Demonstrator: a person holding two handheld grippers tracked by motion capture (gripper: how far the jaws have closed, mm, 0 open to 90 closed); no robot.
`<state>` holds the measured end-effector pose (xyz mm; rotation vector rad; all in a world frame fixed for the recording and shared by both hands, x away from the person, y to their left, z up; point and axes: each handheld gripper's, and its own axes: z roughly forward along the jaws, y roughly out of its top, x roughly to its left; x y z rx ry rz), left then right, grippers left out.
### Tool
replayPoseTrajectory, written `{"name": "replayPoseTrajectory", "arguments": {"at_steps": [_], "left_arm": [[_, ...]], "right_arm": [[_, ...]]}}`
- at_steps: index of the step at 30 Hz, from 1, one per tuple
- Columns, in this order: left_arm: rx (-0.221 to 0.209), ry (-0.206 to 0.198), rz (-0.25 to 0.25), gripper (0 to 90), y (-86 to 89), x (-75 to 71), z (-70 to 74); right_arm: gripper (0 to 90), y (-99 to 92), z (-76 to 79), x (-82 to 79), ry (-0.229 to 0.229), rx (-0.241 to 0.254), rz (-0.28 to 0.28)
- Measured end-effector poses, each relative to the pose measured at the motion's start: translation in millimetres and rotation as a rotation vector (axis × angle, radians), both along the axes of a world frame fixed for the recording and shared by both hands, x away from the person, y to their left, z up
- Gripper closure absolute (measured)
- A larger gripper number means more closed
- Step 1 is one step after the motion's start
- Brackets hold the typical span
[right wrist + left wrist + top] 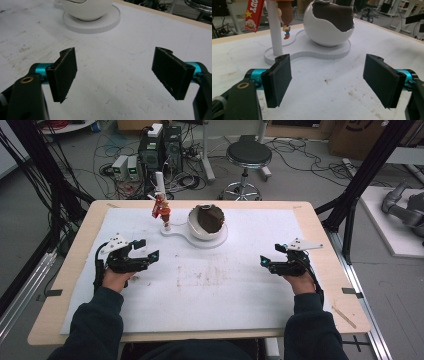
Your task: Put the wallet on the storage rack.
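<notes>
While both hands rest apart on the tabletop (75, 245), left hand-held gripper (148, 249) and right hand-held gripper (269, 254) gape wide, empty. White stand (192, 239) centre-far: egg-shaped bowl (206, 222) seated steady, keychain figure (162, 210) hung from post (160, 185), likely for easy reach.

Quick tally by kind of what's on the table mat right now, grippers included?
Grippers: 2, left gripper and right gripper, both open and holding nothing
White egg-shaped bowl: 1
White stand with post: 1
Hanging toy figure: 1
Total: 5
</notes>
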<state>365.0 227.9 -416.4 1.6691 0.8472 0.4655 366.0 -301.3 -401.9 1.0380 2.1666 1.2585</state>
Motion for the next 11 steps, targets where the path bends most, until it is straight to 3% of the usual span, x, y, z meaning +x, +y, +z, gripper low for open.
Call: {"name": "replayPoseTrajectory", "arguments": {"at_steps": [11], "left_arm": [[-0.011,0.002,0.011,22.9,2.4,1.0,-0.8]], "right_arm": [[20.7,-2.8,0.5,0.1,-0.006,0.005,0.000]]}}
